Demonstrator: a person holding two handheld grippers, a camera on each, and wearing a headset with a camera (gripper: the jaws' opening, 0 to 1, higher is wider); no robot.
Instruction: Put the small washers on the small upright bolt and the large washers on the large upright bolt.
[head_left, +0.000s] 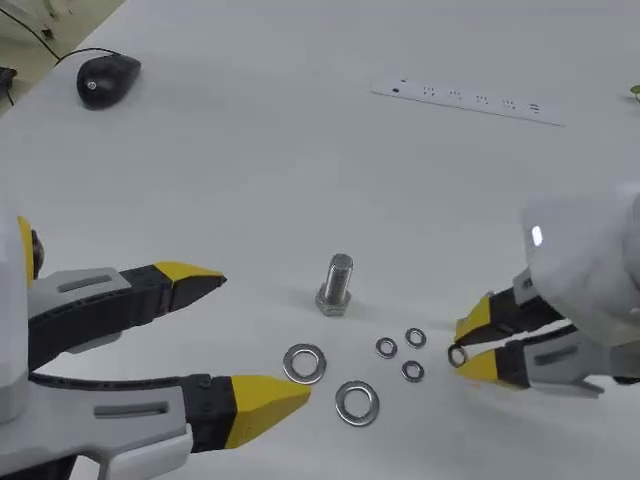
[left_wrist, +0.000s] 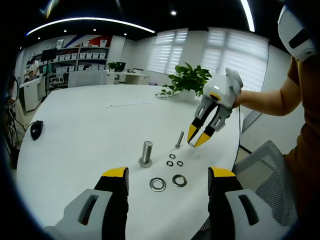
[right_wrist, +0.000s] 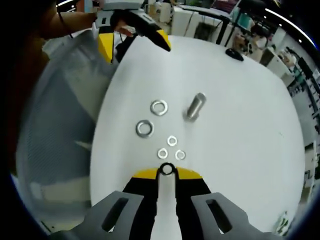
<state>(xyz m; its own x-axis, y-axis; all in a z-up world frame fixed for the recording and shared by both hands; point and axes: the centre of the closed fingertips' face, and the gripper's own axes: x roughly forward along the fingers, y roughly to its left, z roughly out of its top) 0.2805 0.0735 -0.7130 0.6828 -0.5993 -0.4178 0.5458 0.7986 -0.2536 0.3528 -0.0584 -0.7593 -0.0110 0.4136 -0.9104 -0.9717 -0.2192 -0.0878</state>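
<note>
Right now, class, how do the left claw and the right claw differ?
The left claw stands wide open and empty; the right claw is shut on a small silver metal washer. The left sits near two large silver washers, the right near three loose small ones. Both have yellow tips.

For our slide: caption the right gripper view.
Right tongs hold a small washer, facing loose washers and an upright bolt.

Bench scene: the table (head_left: 300, 150) is looked down on steeply from the head view. The large bolt (head_left: 337, 285) and loose washers (head_left: 305, 363) are shared, seen low from the left, closer from the right.
</note>
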